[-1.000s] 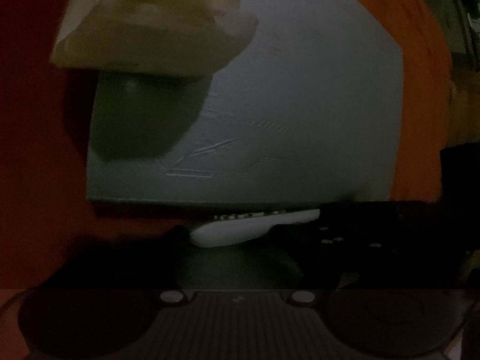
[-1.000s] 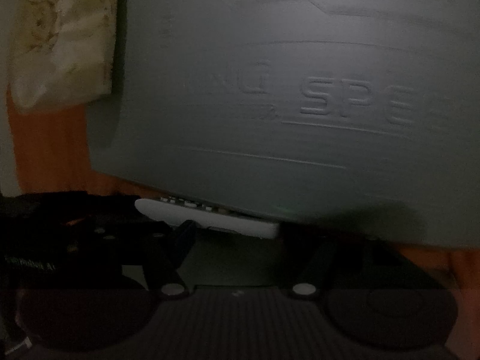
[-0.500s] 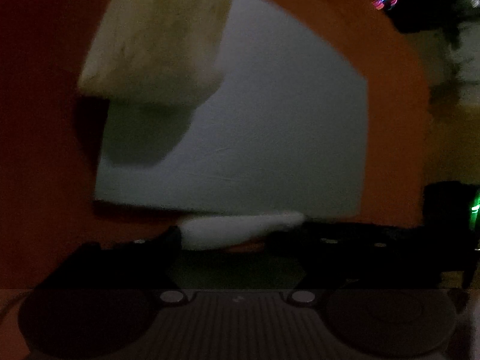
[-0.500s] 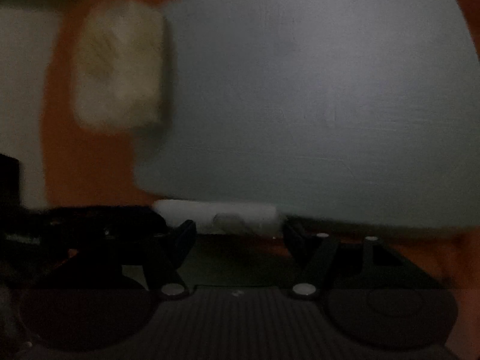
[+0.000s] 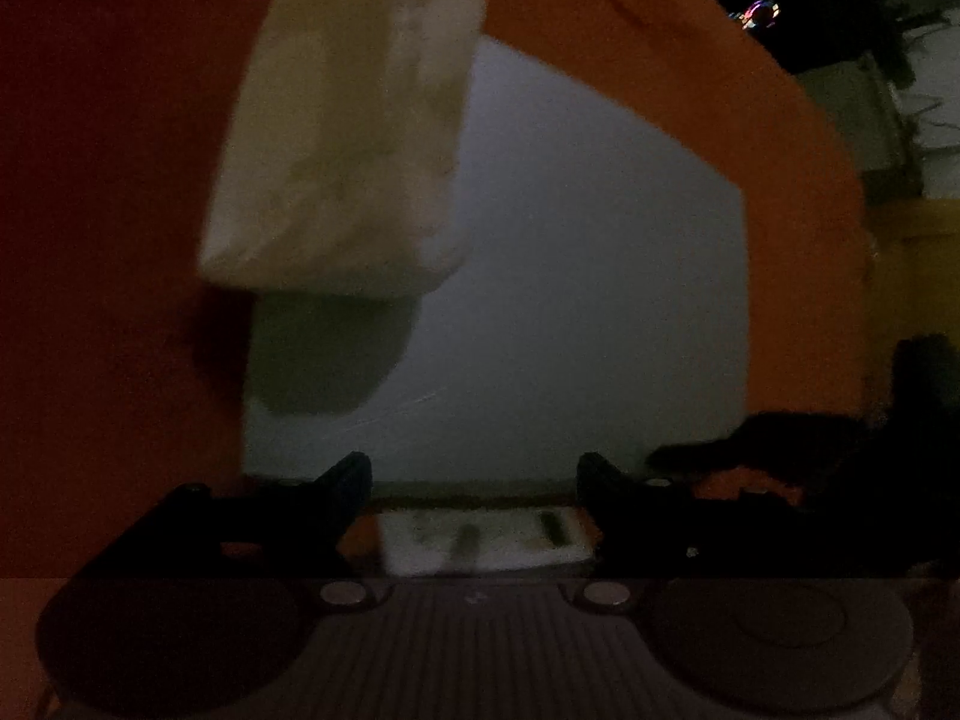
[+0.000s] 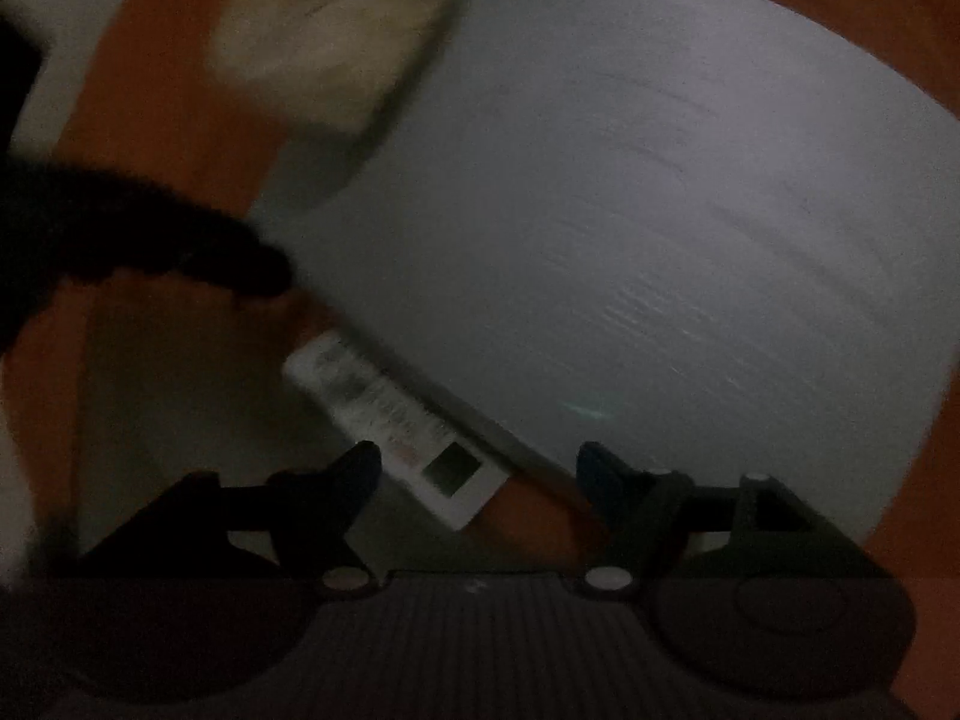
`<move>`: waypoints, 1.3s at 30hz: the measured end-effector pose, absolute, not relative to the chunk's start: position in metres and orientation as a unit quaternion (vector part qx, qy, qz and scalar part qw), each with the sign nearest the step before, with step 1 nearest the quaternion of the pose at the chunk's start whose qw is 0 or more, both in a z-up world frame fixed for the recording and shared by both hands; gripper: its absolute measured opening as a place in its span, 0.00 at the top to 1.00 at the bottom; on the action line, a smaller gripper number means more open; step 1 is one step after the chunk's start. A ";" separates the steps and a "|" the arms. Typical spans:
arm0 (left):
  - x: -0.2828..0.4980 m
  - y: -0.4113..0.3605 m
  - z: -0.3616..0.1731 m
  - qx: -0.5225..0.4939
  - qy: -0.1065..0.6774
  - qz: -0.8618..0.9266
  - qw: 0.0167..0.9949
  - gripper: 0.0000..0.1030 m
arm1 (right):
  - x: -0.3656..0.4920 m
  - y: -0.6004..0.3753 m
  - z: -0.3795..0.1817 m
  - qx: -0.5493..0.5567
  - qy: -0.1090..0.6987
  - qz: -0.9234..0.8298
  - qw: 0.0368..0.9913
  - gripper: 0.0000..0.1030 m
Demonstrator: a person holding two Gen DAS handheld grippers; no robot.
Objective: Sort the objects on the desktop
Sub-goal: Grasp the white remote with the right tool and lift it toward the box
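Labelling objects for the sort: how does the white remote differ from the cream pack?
The remote is small, thin and flat with dark buttons and a dark window; the pack is far bigger, bulky and plain. The remote lies off the grey mat beside its near edge, between the left gripper fingers; the pack overlaps the mat's far corner. In the right wrist view the remote runs diagonally. Both are pale and rest on the orange surface.

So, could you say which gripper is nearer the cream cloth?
Left: left gripper sits just below the cream cloth, right gripper farther right. Both jaws are opening, white remote between them.
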State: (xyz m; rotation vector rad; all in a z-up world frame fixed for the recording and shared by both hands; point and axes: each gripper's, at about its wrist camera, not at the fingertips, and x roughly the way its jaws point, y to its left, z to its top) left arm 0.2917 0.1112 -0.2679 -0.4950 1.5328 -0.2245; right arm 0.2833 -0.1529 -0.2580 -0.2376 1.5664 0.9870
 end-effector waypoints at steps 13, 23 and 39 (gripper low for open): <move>0.266 0.135 -0.267 -0.233 0.688 -0.089 0.681 0.25 | 0.284 -0.123 -0.303 -0.090 0.720 0.488 0.484 0.32; 0.260 0.117 -0.282 -0.233 0.704 -0.081 0.665 0.25 | 0.256 -0.091 -0.313 -0.209 0.658 0.551 0.469 0.32; 0.267 0.120 -0.282 -0.246 0.696 -0.068 0.671 0.21 | 0.152 -0.096 -0.284 -0.405 0.421 0.591 0.557 0.32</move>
